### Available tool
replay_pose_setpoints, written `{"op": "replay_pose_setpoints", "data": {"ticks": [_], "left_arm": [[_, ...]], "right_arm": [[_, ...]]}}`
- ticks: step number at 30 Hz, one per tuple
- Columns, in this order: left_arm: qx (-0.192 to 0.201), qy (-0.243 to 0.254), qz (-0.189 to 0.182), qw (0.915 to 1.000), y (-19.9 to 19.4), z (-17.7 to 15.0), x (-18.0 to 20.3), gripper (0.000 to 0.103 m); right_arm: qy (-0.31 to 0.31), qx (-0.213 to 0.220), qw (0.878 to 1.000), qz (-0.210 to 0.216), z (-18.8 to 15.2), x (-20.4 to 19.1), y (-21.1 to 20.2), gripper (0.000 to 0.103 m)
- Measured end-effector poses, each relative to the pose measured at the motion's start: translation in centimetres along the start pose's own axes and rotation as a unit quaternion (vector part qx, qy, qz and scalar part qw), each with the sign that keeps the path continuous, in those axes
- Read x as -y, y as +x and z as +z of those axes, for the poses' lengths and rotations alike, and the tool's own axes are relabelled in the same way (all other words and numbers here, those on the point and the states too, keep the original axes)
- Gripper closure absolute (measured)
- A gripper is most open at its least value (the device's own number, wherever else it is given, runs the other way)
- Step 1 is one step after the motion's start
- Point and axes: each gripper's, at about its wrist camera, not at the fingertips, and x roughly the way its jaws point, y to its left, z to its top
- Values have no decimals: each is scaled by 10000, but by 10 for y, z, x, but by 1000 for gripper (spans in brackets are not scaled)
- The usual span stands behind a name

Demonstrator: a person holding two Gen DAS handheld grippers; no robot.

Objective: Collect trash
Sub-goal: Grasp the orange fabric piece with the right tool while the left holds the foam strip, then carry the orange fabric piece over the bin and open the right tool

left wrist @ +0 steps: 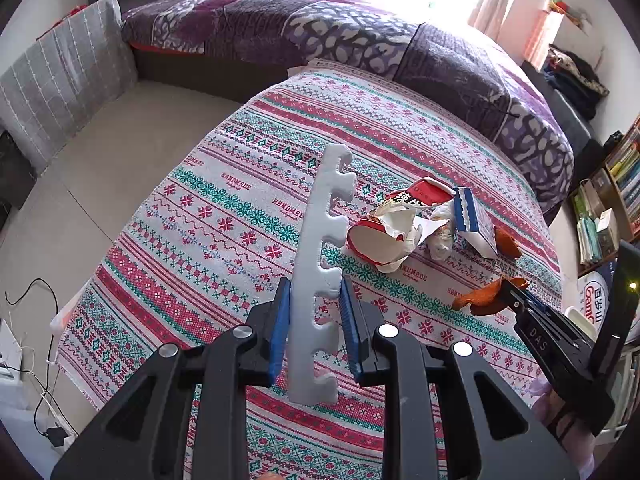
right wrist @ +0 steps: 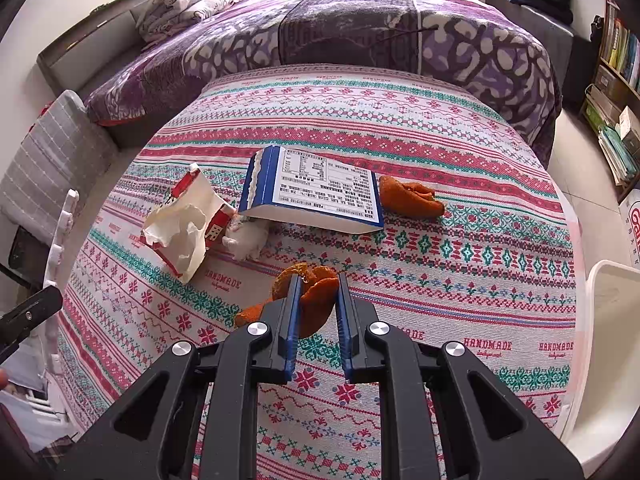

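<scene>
L gripper (left wrist: 314,304): jaws closed on white foam strip (left wrist: 320,248), strip upright btwn blue pads, notched edge facing right. R gripper (right wrist: 318,300): jaws pinched on orange peel (right wrist: 316,292), peel lifted just above patterned tablecloth (right wrist: 440,280). Ahead-left of R gripper: torn red/white paper cup (right wrist: 180,228), crumpled tissue (right wrist: 248,240) beside it. Straight ahead, further: blue/white box (right wrist: 316,192) lying flat. Second peel (right wrist: 412,200) just right of box. White bin (right wrist: 612,320) at R gripper's right, off table edge.
</scene>
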Motion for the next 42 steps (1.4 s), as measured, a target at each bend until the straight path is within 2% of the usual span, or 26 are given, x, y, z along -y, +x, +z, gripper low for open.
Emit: {"op": "replay_pose_setpoints", "data": {"ticks": [11,25,42], "left_arm": [[341,90,130,9993,-10,1,17,78],[874,665,383,9932,-19,-6,68,78],[918,1216,-33,9883,-24,-24,146,78]], "right_arm": [[-21,389,9992,-31,2,5,-35,87],[144,648,9977,-152,2,31,-68,87],[502,778,9948,-428,-7,90,-104,87]]}}
